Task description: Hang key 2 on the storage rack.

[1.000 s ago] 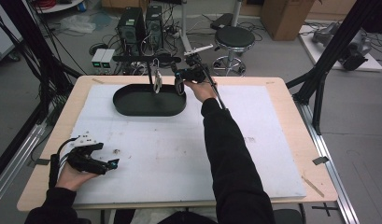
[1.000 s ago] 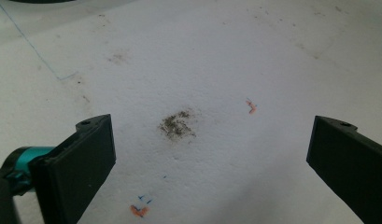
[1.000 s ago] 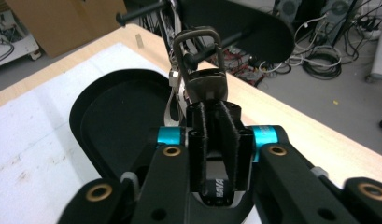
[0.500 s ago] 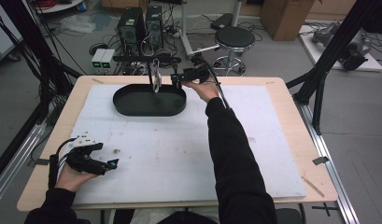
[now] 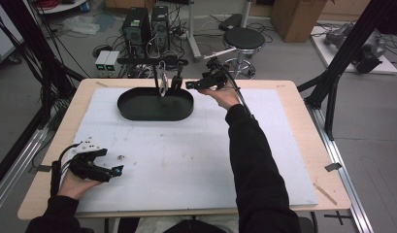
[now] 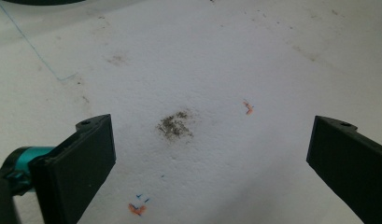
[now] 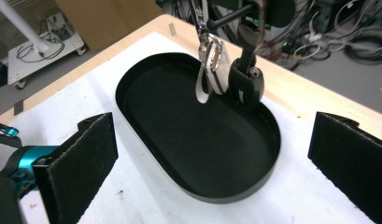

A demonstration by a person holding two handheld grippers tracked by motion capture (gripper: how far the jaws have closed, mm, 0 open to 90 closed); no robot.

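We note the right gripper (image 5: 190,85) held out over the far edge of the table (image 5: 293,145), just to the right of the black oval tray (image 5: 155,115); its jaws have just been opening and now stand wide apart with nothing between them. In the right gripper view two items hang from a dark bar (image 5: 152,61) above the tray's far end: a black key fob (image 7: 245,84) and, just beside it, a silver clip with a pale strap (image 7: 209,58). The fob's lower end sits close to the tray's far wall; we cannot tell whether it touches. The tray's floor is bare and dark. The left gripper (image 5: 116,171) rests near the table's near-left corner on the white foam sheet (image 5: 186,160), jaws wide open and holding nothing. In the left gripper view we see a grey smudge (image 6: 175,126) on the foam between the jaws, with small orange marks (image 6: 247,108) nearby.
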